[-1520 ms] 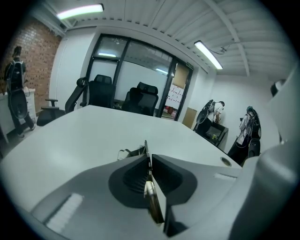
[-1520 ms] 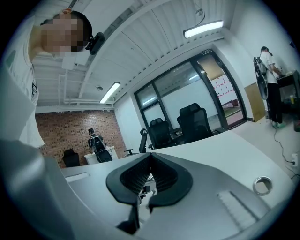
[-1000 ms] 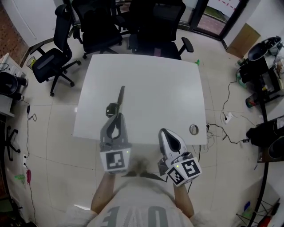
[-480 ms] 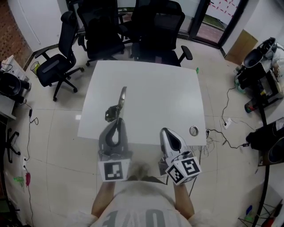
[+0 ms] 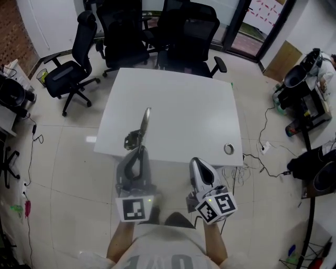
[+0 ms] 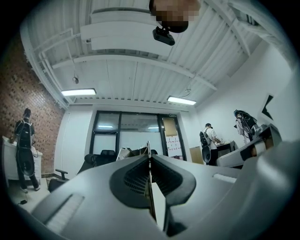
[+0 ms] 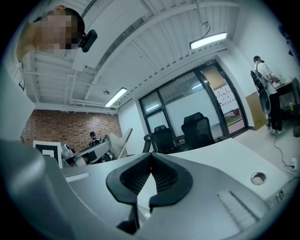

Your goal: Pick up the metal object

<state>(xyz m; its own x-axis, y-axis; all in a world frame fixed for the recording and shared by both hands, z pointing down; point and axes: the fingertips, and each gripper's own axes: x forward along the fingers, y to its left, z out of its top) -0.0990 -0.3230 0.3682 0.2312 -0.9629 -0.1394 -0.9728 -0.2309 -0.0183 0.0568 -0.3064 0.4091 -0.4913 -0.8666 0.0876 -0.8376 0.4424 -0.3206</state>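
Pinching a thin, flat metal object (image 5: 144,120), left gripper (image 5: 139,150) jaws clench; right gripper (image 5: 198,163) jaws closed, empty.

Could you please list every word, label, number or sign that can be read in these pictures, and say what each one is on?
No text can be read.
Print on the person's shirt: cut off and blurred, unreadable.
Sheet on the glass door: red marks, too small.
Marker cube of the left hand-held gripper: square pattern, no letters.
Marker cube of the right hand-held gripper: the same.
Metal object: no marking visible.
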